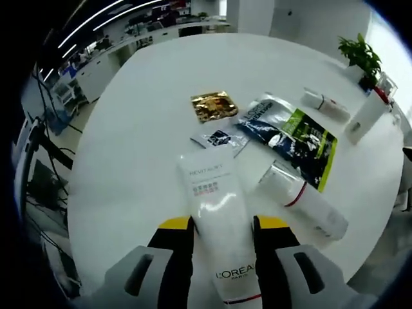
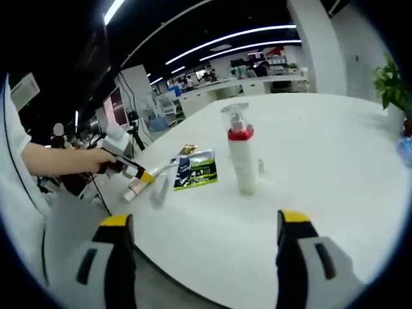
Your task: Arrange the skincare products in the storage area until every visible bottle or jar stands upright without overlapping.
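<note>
A white L'Oreal tube (image 1: 215,206) lies flat on the round white table (image 1: 141,148), and my left gripper (image 1: 223,225) is shut on its sides with both yellow-tipped jaws touching it. To its right, a white pump bottle with a red band (image 1: 302,201) also lies on its side. The right gripper view shows a tall white pump bottle (image 2: 242,158) with a red collar and clear cap standing upright mid-table; the same bottle (image 1: 365,117) stands at the far right in the left gripper view. My right gripper (image 2: 206,225) hangs open over the near table edge, holding nothing. My left gripper (image 2: 143,175) sits by the tube (image 2: 132,188).
Flat sachets lie beyond the tube: a gold one (image 1: 214,105), a small dark-printed one (image 1: 219,138) and a dark packet beside a green one (image 1: 293,136). A small white bottle (image 1: 324,102) lies near a potted plant (image 1: 360,55). A person's arm (image 2: 61,159) holds the left gripper.
</note>
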`<state>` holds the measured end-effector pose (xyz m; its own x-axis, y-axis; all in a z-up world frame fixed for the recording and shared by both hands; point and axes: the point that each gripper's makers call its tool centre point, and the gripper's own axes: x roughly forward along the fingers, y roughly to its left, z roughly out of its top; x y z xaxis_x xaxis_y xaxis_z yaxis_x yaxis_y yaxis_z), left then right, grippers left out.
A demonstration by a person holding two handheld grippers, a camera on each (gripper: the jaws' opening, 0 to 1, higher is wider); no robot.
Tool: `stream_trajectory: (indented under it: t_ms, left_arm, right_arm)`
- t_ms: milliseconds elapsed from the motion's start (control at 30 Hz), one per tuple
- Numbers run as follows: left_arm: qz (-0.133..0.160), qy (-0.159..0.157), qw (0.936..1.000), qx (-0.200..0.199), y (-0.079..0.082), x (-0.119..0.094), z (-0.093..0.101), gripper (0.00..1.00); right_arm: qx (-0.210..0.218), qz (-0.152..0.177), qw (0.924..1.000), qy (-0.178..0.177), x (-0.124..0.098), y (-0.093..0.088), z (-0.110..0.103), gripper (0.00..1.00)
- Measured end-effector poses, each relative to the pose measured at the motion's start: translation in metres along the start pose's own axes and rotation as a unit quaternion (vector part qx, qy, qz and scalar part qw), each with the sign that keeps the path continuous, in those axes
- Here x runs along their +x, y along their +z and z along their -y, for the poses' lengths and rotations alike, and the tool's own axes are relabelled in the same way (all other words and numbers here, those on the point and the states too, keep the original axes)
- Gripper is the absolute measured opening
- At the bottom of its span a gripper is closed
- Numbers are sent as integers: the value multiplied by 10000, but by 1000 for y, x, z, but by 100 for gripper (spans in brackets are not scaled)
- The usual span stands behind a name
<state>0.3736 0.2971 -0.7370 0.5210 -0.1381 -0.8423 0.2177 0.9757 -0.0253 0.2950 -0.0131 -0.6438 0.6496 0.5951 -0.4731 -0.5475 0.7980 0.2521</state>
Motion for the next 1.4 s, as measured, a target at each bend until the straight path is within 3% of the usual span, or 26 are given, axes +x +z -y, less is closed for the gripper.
stream_trajectory:
  t_ms: [367, 700, 1400]
  left_arm:
    - [696, -46, 9975, 119, 9, -28, 3, 33]
    - [1282, -217, 9906, 417, 12, -59, 25, 32]
    - [1733, -472, 9823, 525, 6, -90, 56, 31]
  right_arm:
    - [-77, 26, 9999, 109, 1, 4, -10, 92]
    - [-141, 56, 9997, 214, 0, 7, -20, 91]
    - [-94, 152, 9988, 449, -3, 8, -41, 88]
